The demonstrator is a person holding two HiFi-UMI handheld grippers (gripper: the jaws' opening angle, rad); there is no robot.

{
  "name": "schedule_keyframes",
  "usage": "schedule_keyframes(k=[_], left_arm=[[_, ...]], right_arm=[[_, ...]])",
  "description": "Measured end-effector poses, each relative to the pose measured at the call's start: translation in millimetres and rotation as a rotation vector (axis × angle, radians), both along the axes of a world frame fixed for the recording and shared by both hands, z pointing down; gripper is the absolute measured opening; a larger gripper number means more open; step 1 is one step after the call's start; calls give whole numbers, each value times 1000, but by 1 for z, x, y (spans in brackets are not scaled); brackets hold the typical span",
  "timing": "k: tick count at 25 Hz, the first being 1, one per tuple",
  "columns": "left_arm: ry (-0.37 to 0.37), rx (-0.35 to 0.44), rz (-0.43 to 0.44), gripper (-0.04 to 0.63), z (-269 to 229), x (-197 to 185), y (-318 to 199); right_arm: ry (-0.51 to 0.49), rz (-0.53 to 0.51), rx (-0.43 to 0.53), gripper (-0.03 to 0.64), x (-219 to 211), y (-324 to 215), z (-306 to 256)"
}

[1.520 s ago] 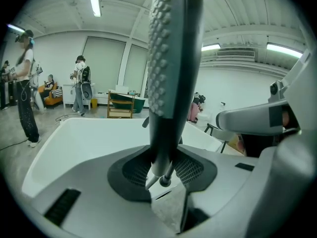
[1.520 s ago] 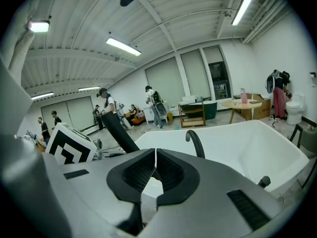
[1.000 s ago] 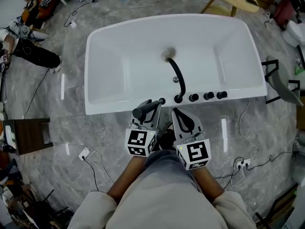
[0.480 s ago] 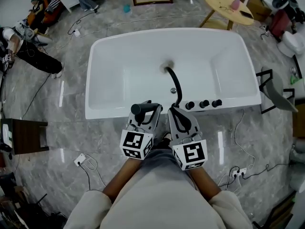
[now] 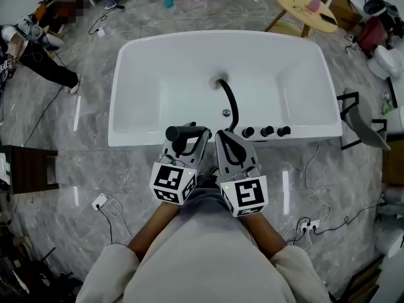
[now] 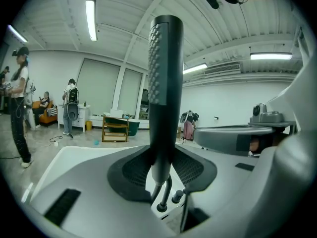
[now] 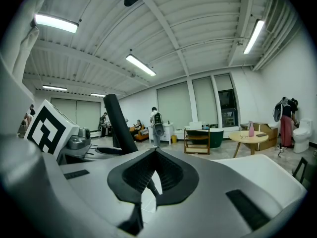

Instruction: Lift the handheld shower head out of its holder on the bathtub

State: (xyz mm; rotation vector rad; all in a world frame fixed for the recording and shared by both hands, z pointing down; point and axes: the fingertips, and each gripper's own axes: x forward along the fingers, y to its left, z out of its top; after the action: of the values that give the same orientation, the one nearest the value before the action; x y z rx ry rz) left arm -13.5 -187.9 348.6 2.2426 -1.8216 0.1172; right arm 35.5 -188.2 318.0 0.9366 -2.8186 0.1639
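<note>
Left gripper view, A: left tongs [image 6: 162,153] clamp the shower head [image 6: 164,73] low on its handle, upright above the tub's [image 5: 126,93] near rim. Right tongs [image 7: 154,151] closed, empty.
B: Likely light, rigid, slick; hose [image 6: 168,188] may tug.

Bright, even light falls from long white ceiling strip lamps [image 6: 91,19], leaving only soft shadows inside the glossy white bathtub [image 5: 136,139]. The polished grey marble floor [image 5: 88,169] beside the bathtub carries pale glare streaks. Wide-angle bending curves every edge, and both gripper views darken at their corners.
</note>
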Motion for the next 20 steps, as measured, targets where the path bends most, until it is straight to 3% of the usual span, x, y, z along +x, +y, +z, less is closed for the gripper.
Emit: schedule_keyframes(k=[20], left_arm=[[70, -30, 1, 138, 10, -3, -5]], right_arm=[[20, 22, -15, 18, 3, -9, 7]])
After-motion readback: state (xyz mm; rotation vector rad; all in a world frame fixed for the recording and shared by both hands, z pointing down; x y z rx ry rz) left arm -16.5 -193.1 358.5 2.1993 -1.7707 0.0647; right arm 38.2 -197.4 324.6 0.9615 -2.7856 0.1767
